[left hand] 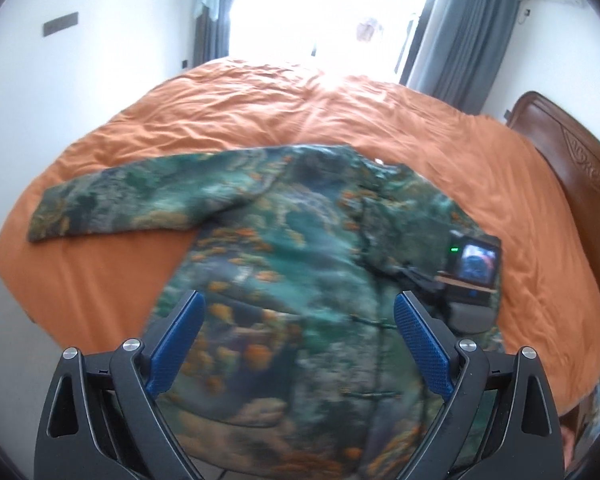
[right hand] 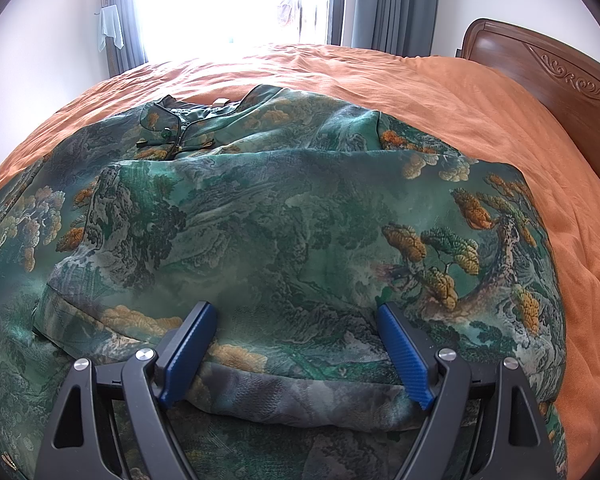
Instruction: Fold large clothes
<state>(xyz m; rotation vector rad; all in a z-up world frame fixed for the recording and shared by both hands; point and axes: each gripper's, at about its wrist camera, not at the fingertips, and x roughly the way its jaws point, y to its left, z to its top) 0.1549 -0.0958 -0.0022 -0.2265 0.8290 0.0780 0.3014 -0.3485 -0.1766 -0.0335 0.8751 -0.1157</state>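
Note:
A large green garment (left hand: 292,240) printed with trees and orange foliage lies on the orange bed (left hand: 228,112). Its left sleeve (left hand: 132,204) stretches out to the left. In the right wrist view the right sleeve (right hand: 300,220) lies folded across the body of the garment (right hand: 28,240), with the collar (right hand: 180,120) beyond. My left gripper (left hand: 300,304) is open above the garment's lower half. My right gripper (right hand: 296,312) is open, low over the folded sleeve's cuff edge, holding nothing. The right gripper's body and screen (left hand: 472,264) show in the left wrist view.
A dark wooden headboard (right hand: 548,76) bounds the bed on the right. A bright window with grey curtains (right hand: 392,4) stands beyond the far edge. White walls (left hand: 60,80) lie to the left. Bare orange bedding (right hand: 480,100) surrounds the garment.

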